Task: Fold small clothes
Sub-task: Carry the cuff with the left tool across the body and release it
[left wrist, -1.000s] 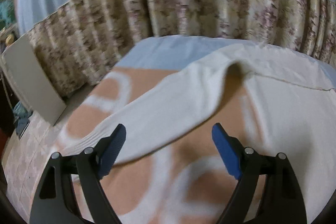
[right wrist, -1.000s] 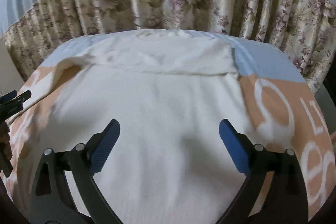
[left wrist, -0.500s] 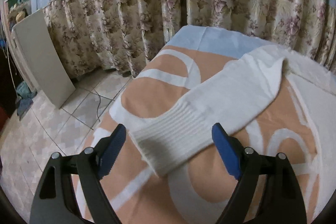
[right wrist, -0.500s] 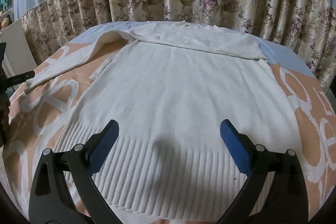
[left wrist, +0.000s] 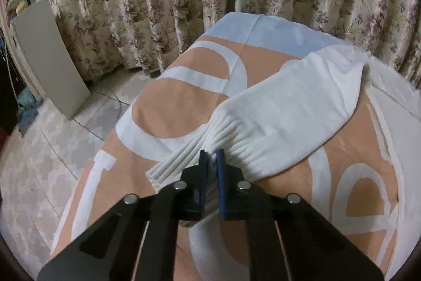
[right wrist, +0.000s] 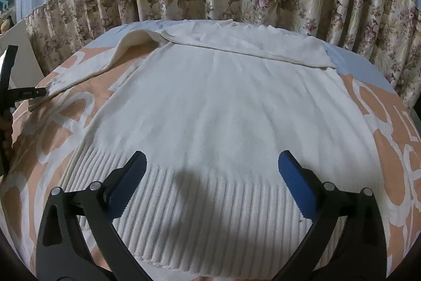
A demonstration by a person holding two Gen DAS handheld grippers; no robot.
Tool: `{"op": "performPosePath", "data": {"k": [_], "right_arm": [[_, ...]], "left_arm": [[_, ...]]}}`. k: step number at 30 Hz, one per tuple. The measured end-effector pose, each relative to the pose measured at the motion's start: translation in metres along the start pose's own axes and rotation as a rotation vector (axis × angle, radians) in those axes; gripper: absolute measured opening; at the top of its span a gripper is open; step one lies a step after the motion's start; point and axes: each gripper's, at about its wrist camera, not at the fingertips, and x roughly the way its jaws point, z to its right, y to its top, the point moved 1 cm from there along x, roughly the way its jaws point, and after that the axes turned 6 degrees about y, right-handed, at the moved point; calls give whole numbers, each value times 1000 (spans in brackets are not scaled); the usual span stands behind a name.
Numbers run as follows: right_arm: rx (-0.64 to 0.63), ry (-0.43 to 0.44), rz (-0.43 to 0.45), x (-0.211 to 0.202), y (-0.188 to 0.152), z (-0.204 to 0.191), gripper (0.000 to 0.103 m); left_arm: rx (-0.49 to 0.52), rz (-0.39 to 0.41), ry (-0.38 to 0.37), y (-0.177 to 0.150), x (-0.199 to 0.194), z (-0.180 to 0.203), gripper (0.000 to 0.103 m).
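Note:
A white knit sweater [right wrist: 210, 102] lies flat on the orange-and-white bedsheet [right wrist: 381, 123], its top part folded down across the far end. Its left sleeve [left wrist: 289, 107] stretches out sideways over the sheet. My left gripper [left wrist: 211, 152] is shut on the sleeve's ribbed cuff [left wrist: 184, 157], which bunches between the blue pads. In the right wrist view that gripper [right wrist: 39, 91] shows at the far left, pinching the sleeve end. My right gripper [right wrist: 210, 162] hangs open just above the ribbed hem [right wrist: 200, 215], with nothing between its fingers.
Floral curtains [left wrist: 163, 7] hang behind the bed. The bed's left edge drops to a tiled floor [left wrist: 39, 162], where a pale board [left wrist: 50, 54] leans against the curtain. Bare sheet [left wrist: 171, 107] lies on both sides of the sweater.
The left gripper came down to the sleeve end and its jaws closed on the cuff. The right gripper drew back from the sweater's middle to the hem and stayed open.

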Motion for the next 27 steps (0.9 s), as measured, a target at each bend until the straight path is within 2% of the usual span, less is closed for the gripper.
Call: {"op": "performPosePath", "data": {"k": [2,9,16,22,27], "right_arm": [[2,2,1,0,0,0,100],[31,24,7,-4,0,5,100],[76,60,23,-9,13,25,100],[117,7,82,-20,47,81,100],[149,-71,116,-27,70,141,100]], "left_arm": [[21,8,27,2,-4,6,6],[-7,38,54,23,-30,22,6],[19,79,7,54,-62,74,6],[86,123,-85,76,-91,163,6],[189,145,-182,88,-107,265,6]]}}
